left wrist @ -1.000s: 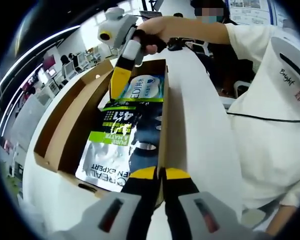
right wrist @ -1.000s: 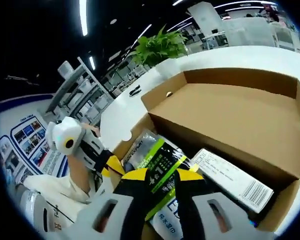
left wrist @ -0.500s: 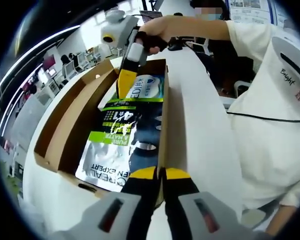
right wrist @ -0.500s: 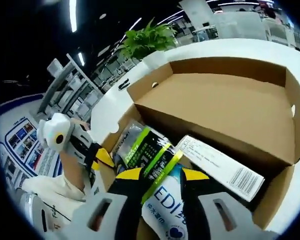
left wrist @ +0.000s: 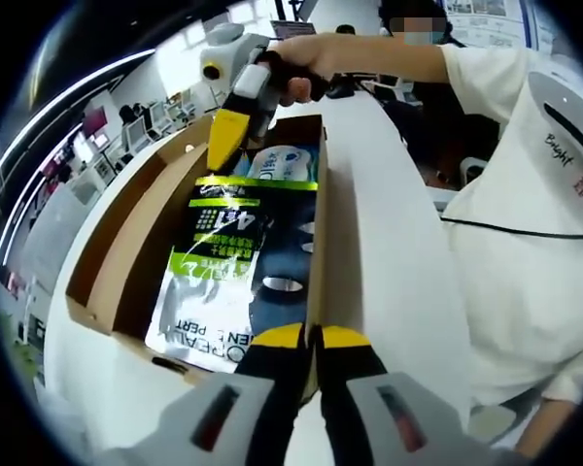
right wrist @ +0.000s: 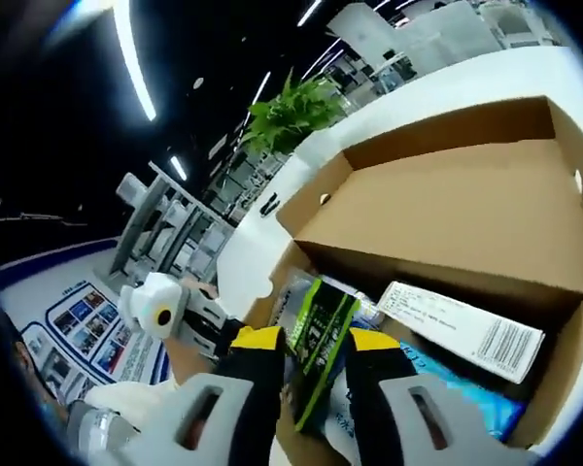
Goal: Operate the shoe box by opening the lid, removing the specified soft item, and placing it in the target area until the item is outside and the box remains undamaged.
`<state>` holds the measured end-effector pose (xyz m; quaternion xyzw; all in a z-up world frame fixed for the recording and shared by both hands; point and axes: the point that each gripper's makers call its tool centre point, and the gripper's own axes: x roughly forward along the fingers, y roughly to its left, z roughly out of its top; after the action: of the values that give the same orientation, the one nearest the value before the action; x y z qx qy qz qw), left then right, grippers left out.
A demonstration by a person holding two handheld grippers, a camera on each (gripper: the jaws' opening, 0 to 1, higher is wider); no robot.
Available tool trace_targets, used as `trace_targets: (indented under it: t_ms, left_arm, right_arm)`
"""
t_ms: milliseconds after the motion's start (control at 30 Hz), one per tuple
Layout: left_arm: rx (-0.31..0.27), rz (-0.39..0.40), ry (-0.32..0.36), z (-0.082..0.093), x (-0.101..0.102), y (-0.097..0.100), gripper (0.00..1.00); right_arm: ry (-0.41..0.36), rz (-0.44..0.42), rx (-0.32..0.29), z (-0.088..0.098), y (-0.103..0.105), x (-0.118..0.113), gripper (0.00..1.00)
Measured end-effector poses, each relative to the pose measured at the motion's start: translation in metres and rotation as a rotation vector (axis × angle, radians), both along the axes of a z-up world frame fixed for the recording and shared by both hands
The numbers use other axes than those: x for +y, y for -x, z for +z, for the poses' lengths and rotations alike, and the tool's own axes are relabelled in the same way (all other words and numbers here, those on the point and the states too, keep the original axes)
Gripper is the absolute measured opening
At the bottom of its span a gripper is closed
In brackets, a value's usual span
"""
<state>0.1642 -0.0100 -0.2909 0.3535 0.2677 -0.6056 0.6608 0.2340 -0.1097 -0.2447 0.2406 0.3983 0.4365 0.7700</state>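
Shoe box (left wrist: 126, 252), lid folded back, sits at centre left of the left gripper view on the white table (left wrist: 389, 243). Its soft pouch (left wrist: 228, 262) lies lengthwise in the box, long axis running from the left gripper (left wrist: 311, 340) at lower centre up to the right gripper (left wrist: 228, 136) at upper centre. Left jaws are clenched on the box's near wall. In the right gripper view, the right gripper (right wrist: 306, 345) grasps the pouch's (right wrist: 321, 335) end between its jaws, so it is nearer; lifting up clears the walls.
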Motion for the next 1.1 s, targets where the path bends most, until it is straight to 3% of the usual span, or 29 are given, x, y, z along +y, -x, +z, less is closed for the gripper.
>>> trace_targets:
  t_ms: [67, 100, 233, 400, 533, 1100]
  left_arm:
    - [0.001, 0.001, -0.004, 0.000, 0.000, 0.000, 0.04]
    - [0.002, 0.002, -0.005, 0.000, 0.000, 0.000, 0.04]
    - [0.002, 0.001, -0.007, 0.000, 0.000, 0.000, 0.04]
    - [0.004, 0.003, -0.009, 0.000, 0.001, 0.000, 0.04]
    - [0.009, 0.001, -0.008, 0.000, 0.000, 0.001, 0.04]
    - [0.012, 0.003, -0.012, -0.001, -0.001, 0.002, 0.04]
  right_arm:
    - [-0.033, 0.035, -0.001, 0.002, 0.006, 0.007, 0.23]
    - [-0.038, 0.050, 0.026, 0.001, 0.011, 0.010, 0.23]
    - [-0.012, 0.085, -0.032, 0.000, 0.018, 0.022, 0.23]
    - [-0.021, 0.101, -0.023, -0.001, 0.016, 0.031, 0.23]
    - [-0.003, 0.122, -0.057, -0.005, 0.016, 0.045, 0.23]
    - [0.022, 0.077, -0.086, -0.015, 0.013, 0.056, 0.19]
